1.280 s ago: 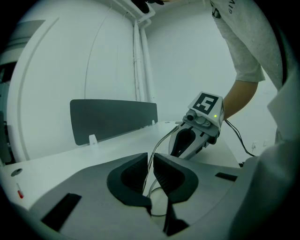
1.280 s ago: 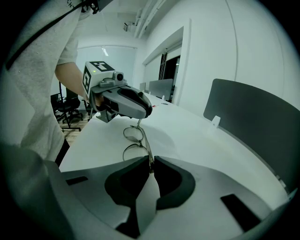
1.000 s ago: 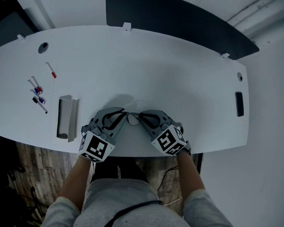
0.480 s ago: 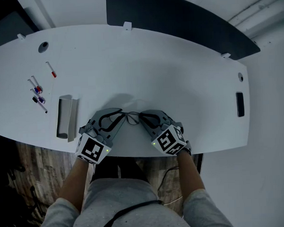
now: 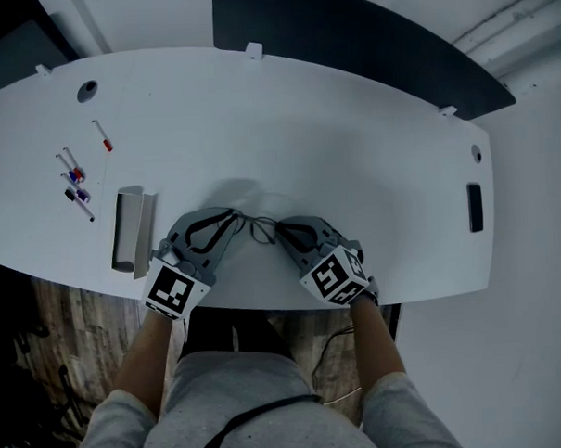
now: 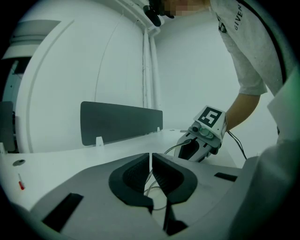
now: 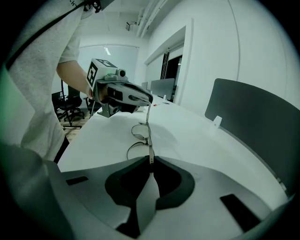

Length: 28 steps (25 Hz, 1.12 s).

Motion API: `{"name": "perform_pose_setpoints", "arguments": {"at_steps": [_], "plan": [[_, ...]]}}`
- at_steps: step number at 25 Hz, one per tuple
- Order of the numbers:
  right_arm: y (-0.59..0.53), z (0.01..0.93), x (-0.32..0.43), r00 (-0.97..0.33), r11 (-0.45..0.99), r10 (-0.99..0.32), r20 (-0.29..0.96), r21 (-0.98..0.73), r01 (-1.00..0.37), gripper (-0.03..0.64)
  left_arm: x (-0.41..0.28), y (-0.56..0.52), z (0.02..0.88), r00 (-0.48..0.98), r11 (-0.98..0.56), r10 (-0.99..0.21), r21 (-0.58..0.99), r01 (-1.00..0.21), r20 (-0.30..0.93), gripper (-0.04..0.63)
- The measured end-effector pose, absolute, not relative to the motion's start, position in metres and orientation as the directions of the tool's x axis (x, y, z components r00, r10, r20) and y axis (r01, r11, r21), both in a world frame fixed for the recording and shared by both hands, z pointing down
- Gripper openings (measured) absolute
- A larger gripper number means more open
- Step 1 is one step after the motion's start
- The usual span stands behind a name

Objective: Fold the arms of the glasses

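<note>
Wire-rimmed thin glasses (image 5: 256,227) held just above white bench (image 5: 304,125), near its front edge. Left gripper (image 5: 232,217) fingers just closed onto 1 arm, right gripper (image 5: 283,229) fingers clamped on the other end. Looks like 0 arms folded yet, so both remain.

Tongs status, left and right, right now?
Left tongs: have just been closing, now shut on the glasses.
Right tongs: shut on the glasses too.
</note>
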State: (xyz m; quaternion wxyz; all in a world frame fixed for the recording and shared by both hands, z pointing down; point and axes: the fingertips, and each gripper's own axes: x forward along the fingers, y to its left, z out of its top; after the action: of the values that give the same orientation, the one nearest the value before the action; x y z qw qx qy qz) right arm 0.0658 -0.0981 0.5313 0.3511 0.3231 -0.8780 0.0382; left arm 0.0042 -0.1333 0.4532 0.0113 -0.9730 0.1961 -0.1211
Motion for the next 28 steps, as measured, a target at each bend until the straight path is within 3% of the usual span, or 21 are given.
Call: {"name": "perform_pose_setpoints", "arguments": {"at_steps": [28], "plan": [[-0.109,0.531,0.061,-0.549,0.828,-0.519,0.655,0.224,-0.515,0.037,0.023,-0.132,0.485,0.881,-0.94,-0.328,-0.027,-0.339,0.342,0.015]]}}
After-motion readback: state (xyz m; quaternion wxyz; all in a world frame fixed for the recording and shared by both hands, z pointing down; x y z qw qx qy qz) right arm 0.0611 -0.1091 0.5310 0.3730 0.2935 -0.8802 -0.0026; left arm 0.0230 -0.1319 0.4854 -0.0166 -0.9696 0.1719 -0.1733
